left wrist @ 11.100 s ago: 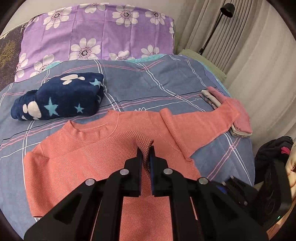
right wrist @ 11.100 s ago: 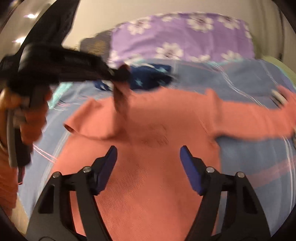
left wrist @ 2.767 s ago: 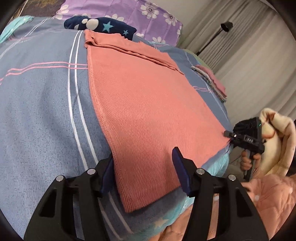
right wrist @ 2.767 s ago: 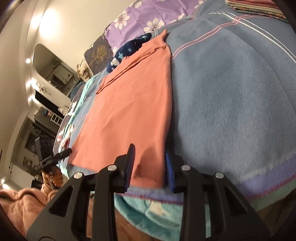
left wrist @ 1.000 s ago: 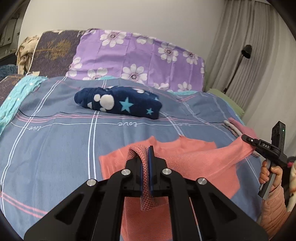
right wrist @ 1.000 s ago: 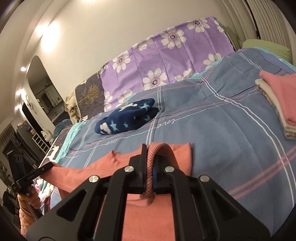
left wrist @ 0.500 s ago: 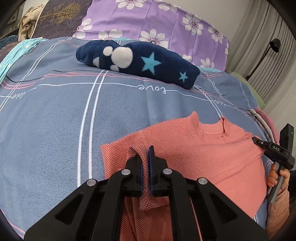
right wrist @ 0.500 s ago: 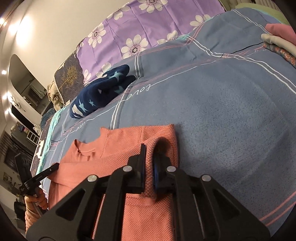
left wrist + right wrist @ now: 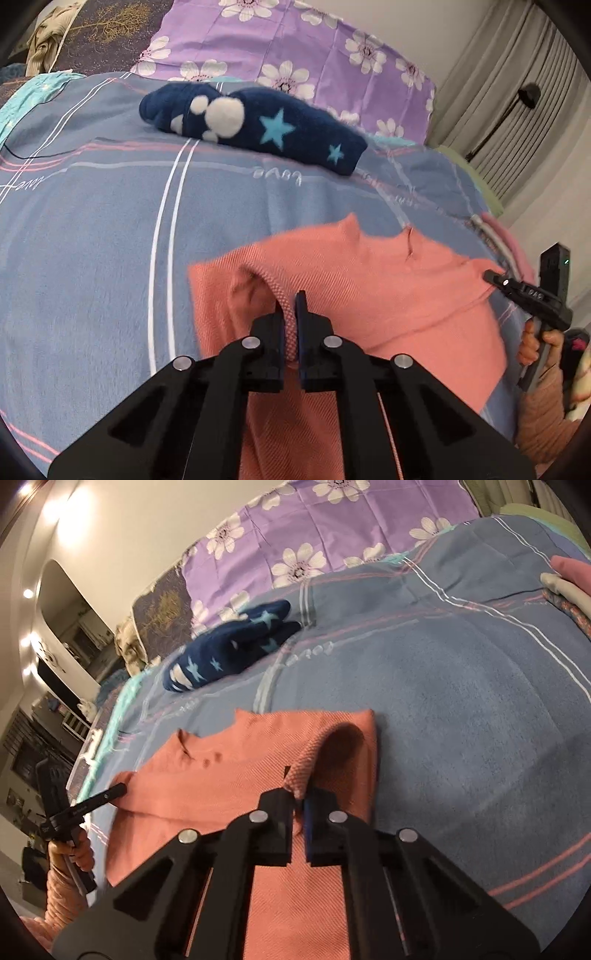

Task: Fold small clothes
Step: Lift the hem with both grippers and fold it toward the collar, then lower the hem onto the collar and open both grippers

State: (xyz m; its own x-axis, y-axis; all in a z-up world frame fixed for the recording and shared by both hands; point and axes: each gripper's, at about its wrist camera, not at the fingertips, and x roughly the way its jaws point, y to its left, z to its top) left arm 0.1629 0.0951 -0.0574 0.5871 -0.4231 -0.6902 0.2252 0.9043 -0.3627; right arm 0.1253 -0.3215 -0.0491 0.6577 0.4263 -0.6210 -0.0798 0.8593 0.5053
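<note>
Left hand-held gripper (image 9: 290,316) pinches the left hem corner of the salmon sweater (image 9: 388,280); a second ago that hem hung above the bed, now it sits low over the shoulder line, bottom half doubled onto the top near the neckline. Sweater lies on the blue plaid bedspread (image 9: 92,229), well short of the navy star blanket (image 9: 258,125). Right hand-held gripper (image 9: 300,800) likewise clamps the right hem corner. Judgement: fold nearly landed; release comes next.
</note>
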